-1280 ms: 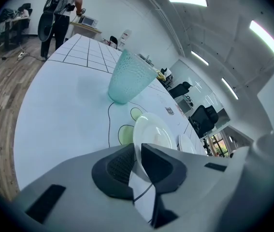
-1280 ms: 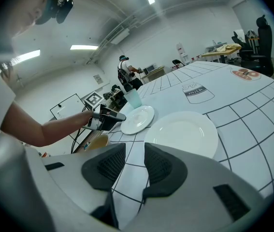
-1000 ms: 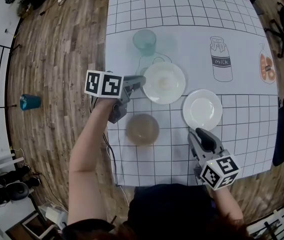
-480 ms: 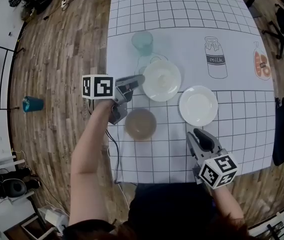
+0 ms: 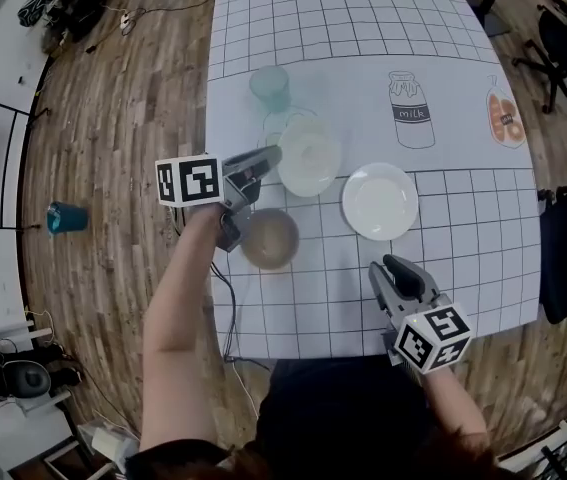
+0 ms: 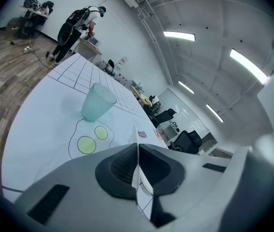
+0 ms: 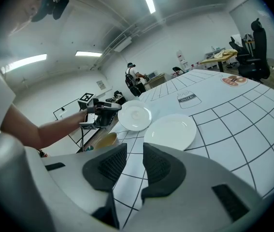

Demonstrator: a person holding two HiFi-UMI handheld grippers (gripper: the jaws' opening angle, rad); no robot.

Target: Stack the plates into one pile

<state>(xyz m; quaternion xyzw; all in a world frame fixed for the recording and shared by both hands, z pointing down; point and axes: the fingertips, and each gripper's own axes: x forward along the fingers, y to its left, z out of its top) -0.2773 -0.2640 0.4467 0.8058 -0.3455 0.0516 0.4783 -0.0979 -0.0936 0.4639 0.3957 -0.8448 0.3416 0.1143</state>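
Note:
My left gripper is shut on the left rim of a white plate and holds it just above the table. In the left gripper view that plate's thin edge runs upright between the pressed pads of the gripper. A second white plate lies flat on the gridded sheet to its right. My right gripper hovers near the table's front edge; its jaws have just been closing a little and stand open on nothing. The right gripper view looks past its jaws at both plates.
A brownish bowl sits just below the left gripper. A teal cup stands behind the held plate by a drawn fried egg. Milk carton drawing at back right. The table's left edge drops to wooden floor.
The left gripper has risen with the white plate pinched in it, lifting it off the sheet. The right gripper has edged forward toward the other plate.

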